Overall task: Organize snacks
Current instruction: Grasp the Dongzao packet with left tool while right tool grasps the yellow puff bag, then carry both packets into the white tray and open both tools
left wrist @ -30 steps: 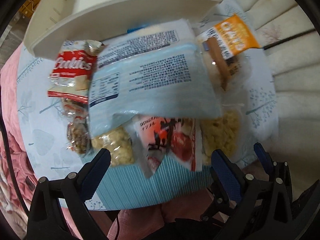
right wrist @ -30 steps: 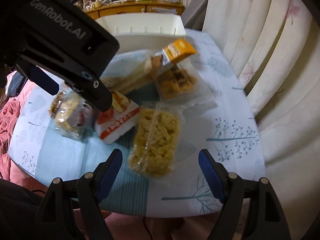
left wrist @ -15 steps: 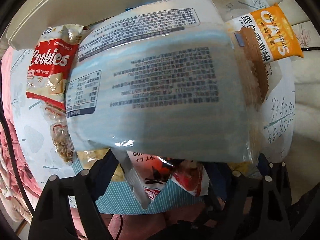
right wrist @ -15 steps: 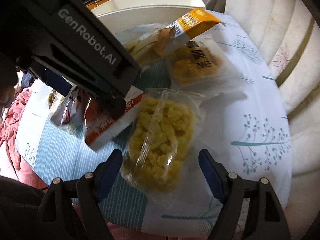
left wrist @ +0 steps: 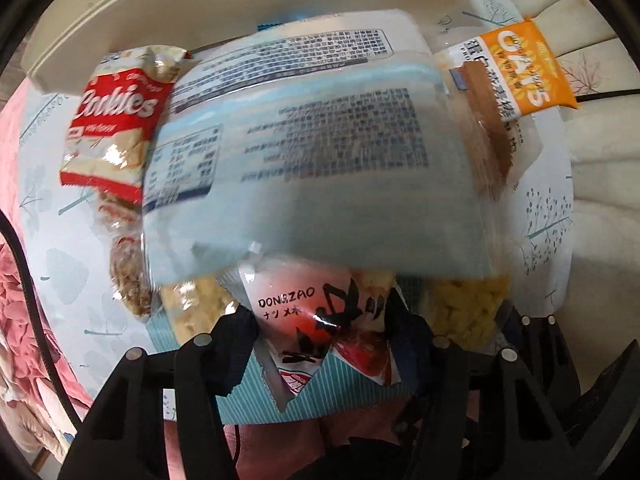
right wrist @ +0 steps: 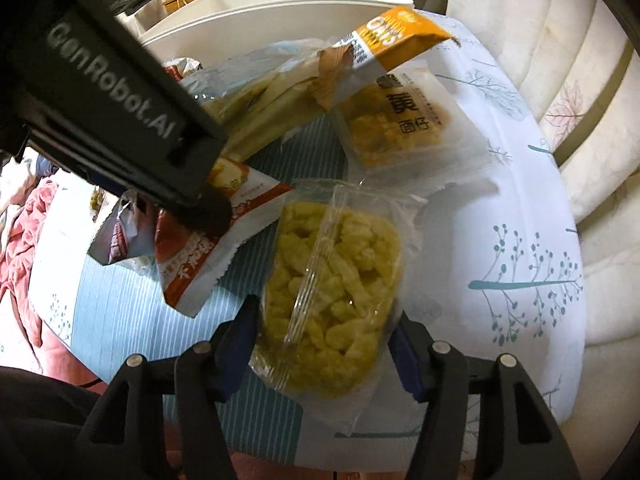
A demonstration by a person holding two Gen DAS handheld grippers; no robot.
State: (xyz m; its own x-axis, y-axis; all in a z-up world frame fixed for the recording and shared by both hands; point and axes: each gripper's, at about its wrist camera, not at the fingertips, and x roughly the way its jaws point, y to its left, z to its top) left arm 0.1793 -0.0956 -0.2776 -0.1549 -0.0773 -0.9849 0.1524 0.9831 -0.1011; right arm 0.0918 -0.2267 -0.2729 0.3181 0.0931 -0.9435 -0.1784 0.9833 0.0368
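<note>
My left gripper point(left wrist: 324, 332) points straight down at a pile of snack packets, its jaws closing. Both pads press the sides of a red and white packet point(left wrist: 304, 320), which tilts up off the table in the right wrist view point(right wrist: 200, 268). A large pale blue packet point(left wrist: 320, 160) lies across the pile above it. My right gripper point(right wrist: 322, 332) is also closing; its blue pads touch both sides of a clear bag of yellow puffs point(right wrist: 332, 280) on the table. The left gripper's black body point(right wrist: 112, 100) fills the upper left of the right wrist view.
A white bin point(left wrist: 280, 8) stands at the table's far side point(right wrist: 280, 12). A red Cookies packet point(left wrist: 116, 120), an orange oats packet point(right wrist: 400, 36) and a square yellow snack packet point(right wrist: 396, 128) lie around. Cream cushions point(right wrist: 580, 80) border the right; pink cloth point(left wrist: 24, 300) hangs on the left.
Both grippers have narrowed their jaws. The left one dropped closer to the pile and took the red and white packet. The right one moved down over the yellow puff bag.
</note>
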